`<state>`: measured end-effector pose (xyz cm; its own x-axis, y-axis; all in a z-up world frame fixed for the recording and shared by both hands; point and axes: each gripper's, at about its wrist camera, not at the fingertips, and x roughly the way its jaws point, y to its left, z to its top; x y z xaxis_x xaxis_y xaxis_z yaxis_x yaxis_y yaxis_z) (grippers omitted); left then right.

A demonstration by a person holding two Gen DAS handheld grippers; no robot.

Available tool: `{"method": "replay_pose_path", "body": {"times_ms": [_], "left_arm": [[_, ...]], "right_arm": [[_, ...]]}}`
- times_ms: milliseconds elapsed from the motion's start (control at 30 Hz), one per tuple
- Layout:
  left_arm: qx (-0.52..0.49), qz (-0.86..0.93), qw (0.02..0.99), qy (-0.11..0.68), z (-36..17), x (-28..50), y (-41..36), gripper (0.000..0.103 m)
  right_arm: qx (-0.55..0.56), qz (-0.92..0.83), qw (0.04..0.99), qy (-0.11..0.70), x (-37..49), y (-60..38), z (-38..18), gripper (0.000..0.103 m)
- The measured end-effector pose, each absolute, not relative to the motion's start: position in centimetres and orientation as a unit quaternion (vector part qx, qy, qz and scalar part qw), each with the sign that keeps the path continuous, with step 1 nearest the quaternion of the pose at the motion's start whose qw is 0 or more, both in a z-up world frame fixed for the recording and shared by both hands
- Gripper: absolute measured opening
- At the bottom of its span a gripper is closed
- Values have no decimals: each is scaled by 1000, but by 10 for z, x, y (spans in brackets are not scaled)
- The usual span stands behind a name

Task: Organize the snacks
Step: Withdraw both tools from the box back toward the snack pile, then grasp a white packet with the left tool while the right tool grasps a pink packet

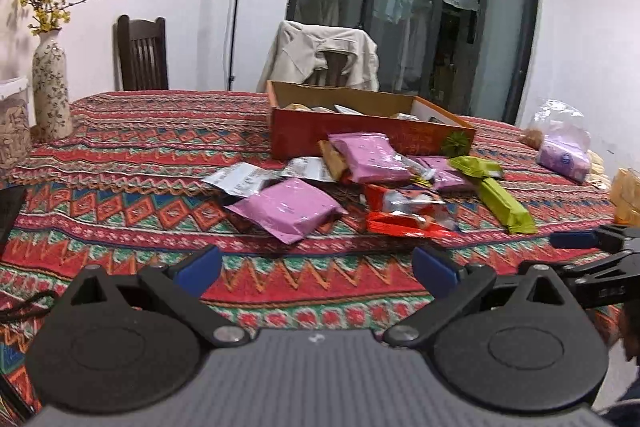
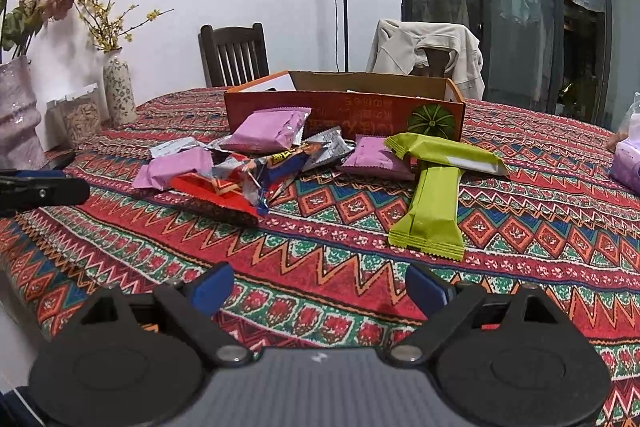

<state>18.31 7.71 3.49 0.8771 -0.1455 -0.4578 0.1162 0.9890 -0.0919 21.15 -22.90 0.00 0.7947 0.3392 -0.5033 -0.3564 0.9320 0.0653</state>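
nearest, the left gripper and the right gripper are held low over the patterned tabletop, each with jaws apart and nothing between them. a strip of bare cloth is seen just ahead of both, so open room for a level approach is judged good. beyond it the snacks are heaped loosely: a green bar lies closest to the right gripper, with a second green pack resting across its far end; a red wrapper and a pink pack lie toward the left, overlapped by silver and pink packs. behind the heap an orange box stands open, some packs already inside it. trouble is most likely to come from the overlap: if the green bar is pulled, the pack on it could be dragged along or flipped; if a flat foil pack is pinched at its edge, it could slip or be crushed. the cloth could also be snagged and rucked by a low jaw. the two grippers are seen near each other, so a clash could occur if both are sent to the middle. the box's near wall is touched by a pink pack, and a low carry could knock it. vases stand well apart at the far left.
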Motion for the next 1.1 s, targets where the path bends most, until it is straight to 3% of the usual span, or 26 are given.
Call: {"method": "replay_pose_path", "body": {"times_ms": [233, 433, 767, 800, 867, 1100], "left_arm": [[1, -45, 973, 226, 44, 221, 96, 102], [47, -71, 967, 241, 46, 274, 109, 88], [44, -86, 948, 303, 22, 359, 127, 81], [43, -88, 946, 308, 19, 363, 128, 77], [36, -104, 941, 320, 14, 369, 131, 52], [9, -90, 944, 316, 15, 357, 151, 48]], "right_arm": [[-9, 221, 946, 239, 233, -214, 28, 89], [-5, 272, 932, 240, 270, -179, 54, 71], [-19, 315, 900, 301, 339, -104, 54, 59], [-20, 321, 896, 306, 340, -98, 52, 59], [-25, 333, 888, 315, 338, -87, 49, 59], [-16, 368, 844, 391, 339, -50, 32, 59]]}}
